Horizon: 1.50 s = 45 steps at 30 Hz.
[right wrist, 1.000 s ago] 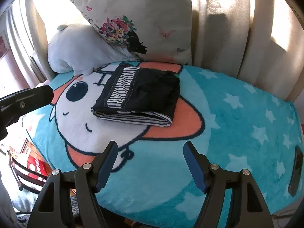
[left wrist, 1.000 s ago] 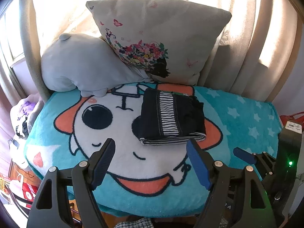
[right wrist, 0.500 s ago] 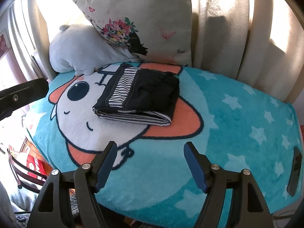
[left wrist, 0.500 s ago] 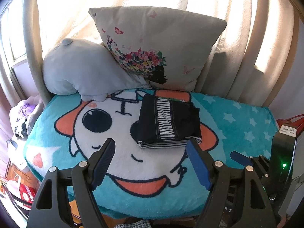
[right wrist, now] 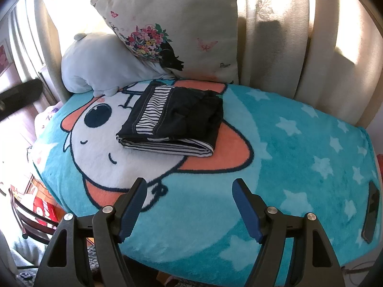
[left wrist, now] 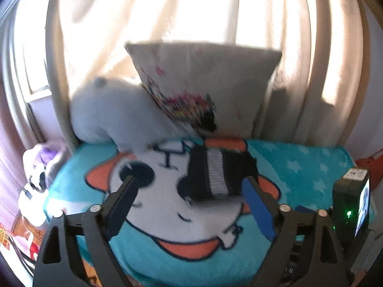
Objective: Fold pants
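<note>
Teal cartoon blanket (right wrist: pixel 275 143) covers bed; white face print with orange patches, white stars on right part. Floral pillow (right wrist: pixel 182 24) and grey plush (right wrist: pixel 100 64) lean against cream curtains (right wrist: pixel 275 35) at far edge. Left-wrist view blurred.

Left gripper (left wrist: pixel 189 203): jaws spread wide, empty, touching nothing. Right gripper (right wrist: pixel 189 206): jaws spread wide, empty, above blanket's near edge.

Pants (right wrist: pixel 177 119) folded into compact dark stack with striped panel, lying on blanket ahead of both jaws, well apart from them, just before pillow.
</note>
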Motion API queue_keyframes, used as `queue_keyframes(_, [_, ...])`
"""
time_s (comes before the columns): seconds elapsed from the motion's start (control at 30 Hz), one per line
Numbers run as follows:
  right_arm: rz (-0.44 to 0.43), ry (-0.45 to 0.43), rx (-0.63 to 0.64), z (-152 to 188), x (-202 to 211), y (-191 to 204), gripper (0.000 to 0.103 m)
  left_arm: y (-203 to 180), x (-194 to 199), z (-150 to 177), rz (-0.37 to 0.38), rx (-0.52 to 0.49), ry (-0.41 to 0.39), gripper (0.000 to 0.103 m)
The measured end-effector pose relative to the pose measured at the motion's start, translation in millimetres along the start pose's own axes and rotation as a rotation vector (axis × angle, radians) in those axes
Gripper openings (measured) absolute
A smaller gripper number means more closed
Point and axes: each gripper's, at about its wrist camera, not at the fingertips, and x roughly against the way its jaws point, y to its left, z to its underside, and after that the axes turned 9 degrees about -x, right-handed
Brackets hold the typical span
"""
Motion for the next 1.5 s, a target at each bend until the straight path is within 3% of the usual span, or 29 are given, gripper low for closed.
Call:
queue_keyframes(0.13, [-0.001,-0.002,0.006,0,0,5,0.078,7,20,-7,-0.053,0.011,-0.088,0.103])
queue_keyframes(0.4, [0.006,0.030,-0.003,-2,-8,7,0.078,15,8,-3,-0.081,0.014,0.005,0.103])
queue_keyframes(0.83, [0.033,0.087,0.004,-1,-31,11,0.079,19,-37,12,0.049,0.054,0.169,0.103])
queue_keyframes(1.5, [0.035,0.113,0.030,-16,-54,26,0.079,26,-71,10,0.123,0.070,0.239,0.103])
